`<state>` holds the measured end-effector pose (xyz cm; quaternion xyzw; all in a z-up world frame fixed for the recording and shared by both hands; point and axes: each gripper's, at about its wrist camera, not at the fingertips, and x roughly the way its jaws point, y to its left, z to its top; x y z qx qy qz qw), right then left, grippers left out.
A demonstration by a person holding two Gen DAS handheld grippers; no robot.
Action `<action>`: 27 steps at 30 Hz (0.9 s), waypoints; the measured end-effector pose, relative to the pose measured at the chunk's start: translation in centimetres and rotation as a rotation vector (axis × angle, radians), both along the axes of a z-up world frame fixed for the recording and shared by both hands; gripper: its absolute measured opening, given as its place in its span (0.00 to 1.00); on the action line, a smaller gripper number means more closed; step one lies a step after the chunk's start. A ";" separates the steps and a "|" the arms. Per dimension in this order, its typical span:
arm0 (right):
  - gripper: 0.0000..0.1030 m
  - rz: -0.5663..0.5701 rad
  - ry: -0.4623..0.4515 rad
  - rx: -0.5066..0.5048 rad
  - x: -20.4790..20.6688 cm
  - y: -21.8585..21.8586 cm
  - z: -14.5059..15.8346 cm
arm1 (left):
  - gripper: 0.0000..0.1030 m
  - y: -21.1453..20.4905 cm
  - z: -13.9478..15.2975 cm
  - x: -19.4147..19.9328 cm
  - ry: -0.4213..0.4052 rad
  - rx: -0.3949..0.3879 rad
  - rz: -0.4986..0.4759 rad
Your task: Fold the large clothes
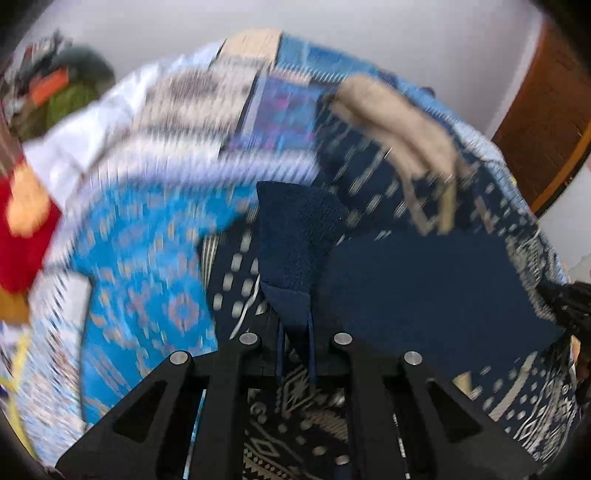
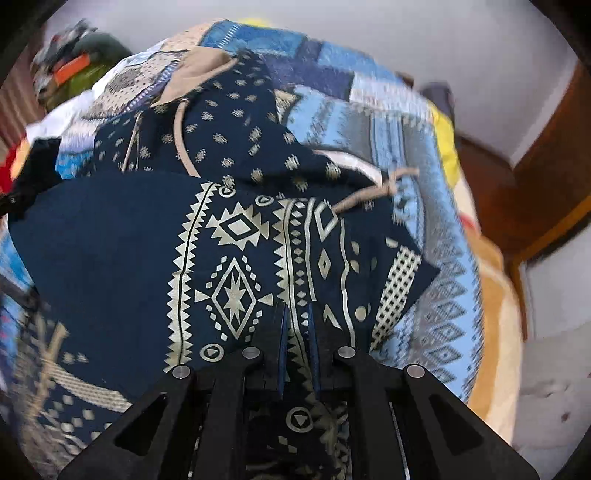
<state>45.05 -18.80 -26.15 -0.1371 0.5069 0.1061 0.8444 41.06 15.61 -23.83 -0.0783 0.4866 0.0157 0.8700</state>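
Left wrist view: motion blur over most of the frame. Beyond the left gripper [image 1: 295, 328] lies a blue patchwork bedspread [image 1: 155, 229] covering a bed. Far ahead to the left, a heap of green and orange clutter [image 1: 62, 96] sits against a pale wall [image 1: 369, 29]; a red item [image 1: 22, 229] shows at the left edge; a wooden door [image 1: 546, 122] stands ahead to the right. The navy hoodie [image 1: 436, 291] with cream tribal print fills the space directly ahead and to the right, its tan-lined hood [image 1: 391, 122] further out. The left gripper's fingers are pressed together on a fold of the hoodie's ribbed navy edge.

Right wrist view: same bedspread [image 2: 417, 155] ahead and to the right, the door [image 2: 546, 177] on the right, a yellow patch [image 2: 447, 144] of bedding beyond. The hoodie [image 2: 236, 258] lies spread immediately ahead of the right gripper [image 2: 297, 332], a cream drawstring [image 2: 369, 192] trailing ahead. The right gripper pinches the printed fabric between its closed fingers.
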 end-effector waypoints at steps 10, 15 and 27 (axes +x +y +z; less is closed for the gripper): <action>0.06 0.031 -0.069 -0.083 -1.8 -0.3 -0.1 | 0.25 3.7 -5.3 -2.8 0.094 -0.110 0.065; 0.06 0.020 -0.087 -0.105 -2.5 -0.9 0.1 | 0.39 2.9 -6.4 -3.5 0.103 -0.034 0.058; 1.00 -0.203 -0.003 0.021 -2.1 -10.5 -0.6 | 0.70 2.7 -6.7 -4.2 0.156 0.017 0.081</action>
